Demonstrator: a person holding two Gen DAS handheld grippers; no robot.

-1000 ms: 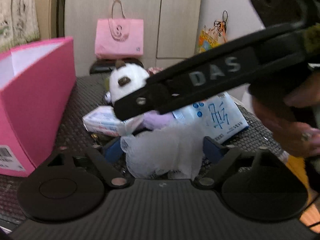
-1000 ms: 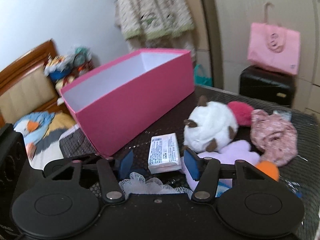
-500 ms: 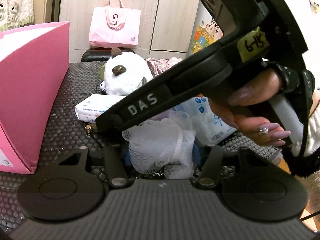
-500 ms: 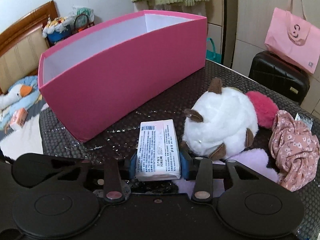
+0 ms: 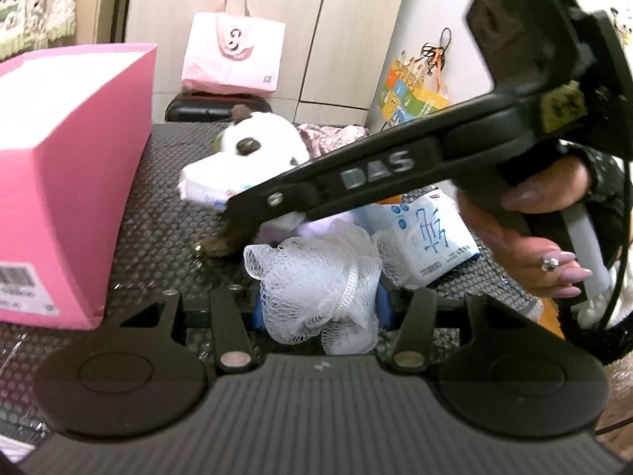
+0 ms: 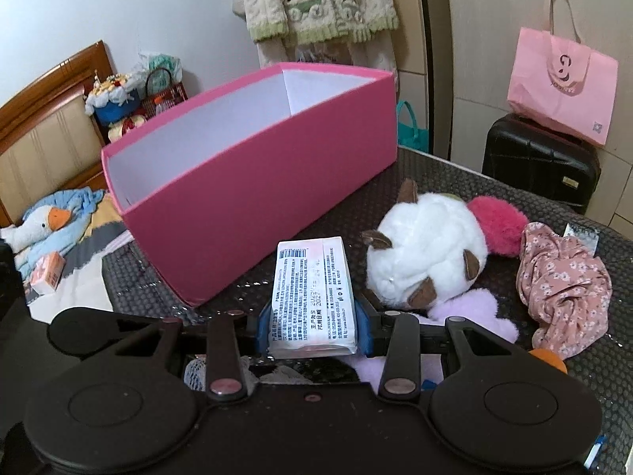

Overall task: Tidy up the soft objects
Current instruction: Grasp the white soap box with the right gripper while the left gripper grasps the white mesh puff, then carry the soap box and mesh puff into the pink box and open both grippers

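Gripping now: both tools are loaded, so the commentary starts at the fingertips.
Left gripper [image 5: 322,303]: its jaws have just been closing and are now pinched on the white mesh bath pouf [image 5: 316,285], blue pads sunk into the netting on both sides.
Right gripper [image 6: 314,328]: its jaws have just been closing too, and are clamped across the near end of the flat white plastic tissue packet [image 6: 310,297], printed label facing up, far end sticking out forward.
Seen from the left camera: the right tool's black arm crosses above the pouf, so the two hands sit very close together.
Just beyond: the round white plush toy with brown ears [image 6: 427,257] lies on the dark woven table mat [image 6: 455,182], with a pale lilac plush [image 6: 470,308] under it, a red fluffy pompom [image 6: 496,223] touching it behind, and a pink floral fabric scrunchie [image 6: 565,289] off to the right.
Further back: the open pink cardboard box [image 6: 277,190] stands to the left, white inside, nothing visible in it from here.
Doing it well, by my reading: lift the packet clear first, carry it over the pink wall before letting go, and keep the two tools from knocking; the pouf is springy, so hold the squeeze firm.
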